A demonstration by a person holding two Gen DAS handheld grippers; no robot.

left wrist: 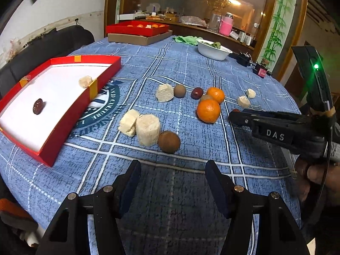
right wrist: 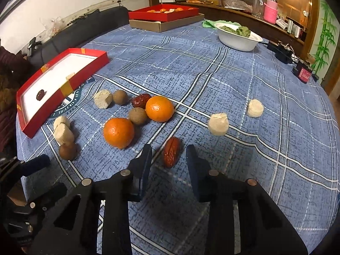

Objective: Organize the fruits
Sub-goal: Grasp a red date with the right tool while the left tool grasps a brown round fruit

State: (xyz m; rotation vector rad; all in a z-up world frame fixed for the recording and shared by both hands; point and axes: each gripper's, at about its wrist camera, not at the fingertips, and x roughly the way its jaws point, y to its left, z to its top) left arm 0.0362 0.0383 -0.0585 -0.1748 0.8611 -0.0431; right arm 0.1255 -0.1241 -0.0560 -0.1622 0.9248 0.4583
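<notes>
- Blue checked cloth covers the desk [right wrist: 233,80], and fruits lie on it.
- One red date [right wrist: 171,151] lies between the right gripper [right wrist: 169,156] fingers, which do not touch it.
- Two oranges [right wrist: 119,132] sit just beyond it.
- Another date rests in the red tray [left wrist: 63,123].
- Left gripper [left wrist: 173,171] hangs open over bare cloth.

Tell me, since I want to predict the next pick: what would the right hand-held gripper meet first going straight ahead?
Most likely the red date lying between the right hand-held gripper fingertips, though depth is hard to judge.
</notes>
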